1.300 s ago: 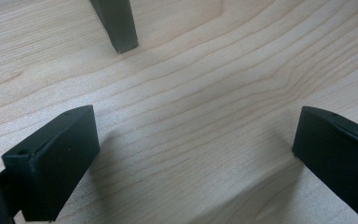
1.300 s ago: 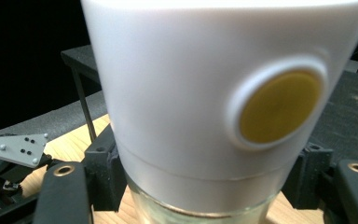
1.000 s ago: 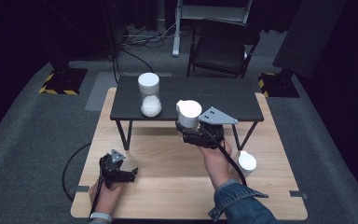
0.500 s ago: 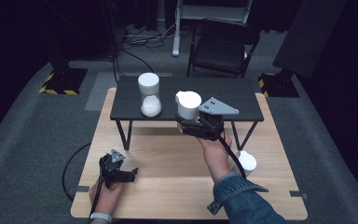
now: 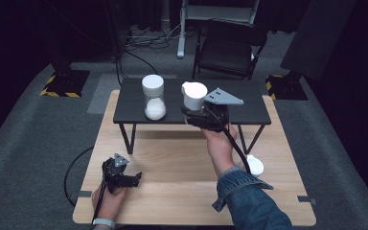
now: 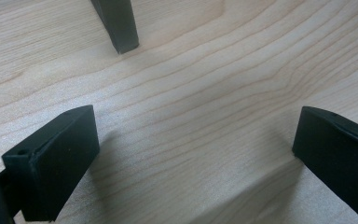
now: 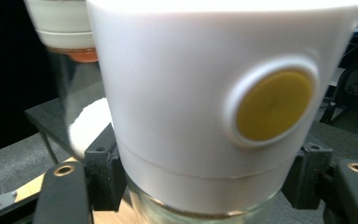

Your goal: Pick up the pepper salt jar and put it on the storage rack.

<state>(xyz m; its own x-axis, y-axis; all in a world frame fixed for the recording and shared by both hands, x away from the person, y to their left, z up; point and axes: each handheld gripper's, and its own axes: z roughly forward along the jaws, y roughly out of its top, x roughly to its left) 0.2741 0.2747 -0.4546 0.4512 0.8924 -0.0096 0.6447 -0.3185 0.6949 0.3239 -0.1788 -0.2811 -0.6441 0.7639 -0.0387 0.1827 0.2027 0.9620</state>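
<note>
item: white-lidded jar (image 7: pixel 214 116), clamped in my right claw (image 5: pixel 199 112) just under its lid, held at the front edge of the black shelf (image 5: pixel 249 103), beside a second jar (image 5: pixel 153 98) standing there. left claw (image 5: pixel 133 179) spread wide, empty, resting on the wooden tabletop (image 5: pixel 182 163). handling: keep it upright, carry it fully over the shelf, lower gently, clear of its neighbour.

Denim sleeve (image 5: pixel 243 194), black jaws, grey plate (image 5: pixel 223 97)

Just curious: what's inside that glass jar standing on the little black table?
The jar holds a white heap, like sugar or salt, at its bottom. A white lid closes its top. Whatever lies beneath the heap is covered.
</note>
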